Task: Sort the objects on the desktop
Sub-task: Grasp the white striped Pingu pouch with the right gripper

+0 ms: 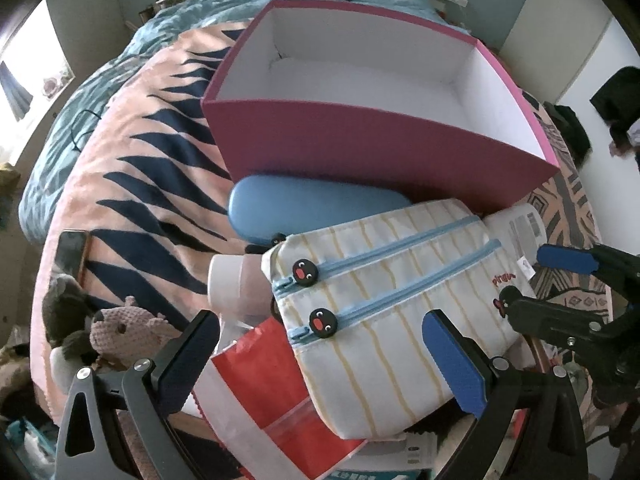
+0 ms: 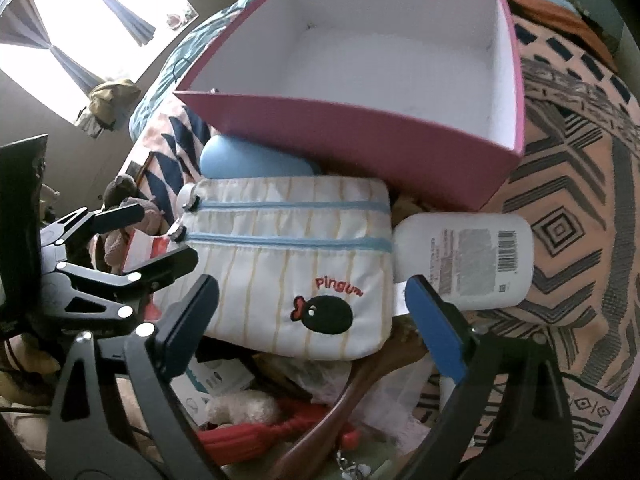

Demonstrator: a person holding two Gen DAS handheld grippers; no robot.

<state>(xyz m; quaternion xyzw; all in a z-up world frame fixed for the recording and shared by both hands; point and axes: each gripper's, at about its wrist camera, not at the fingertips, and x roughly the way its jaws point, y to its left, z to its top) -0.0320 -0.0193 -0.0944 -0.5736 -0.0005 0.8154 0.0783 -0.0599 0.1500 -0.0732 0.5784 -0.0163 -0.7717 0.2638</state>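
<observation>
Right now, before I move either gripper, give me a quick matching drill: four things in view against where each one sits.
Things:
1. pink box
2. blue case
3. striped pouch
4. white bottle

Places:
A. between the open left gripper fingers
B. against the box's near wall
C. farthest back, empty
D. beside the pouch's right end

Pairs: 1-C, 2-B, 3-A, 4-D

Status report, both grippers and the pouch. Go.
Left gripper open, right gripper open, both empty. Striped pouch lies flat before empty pink box. White bottle touching pouch's side.
</observation>
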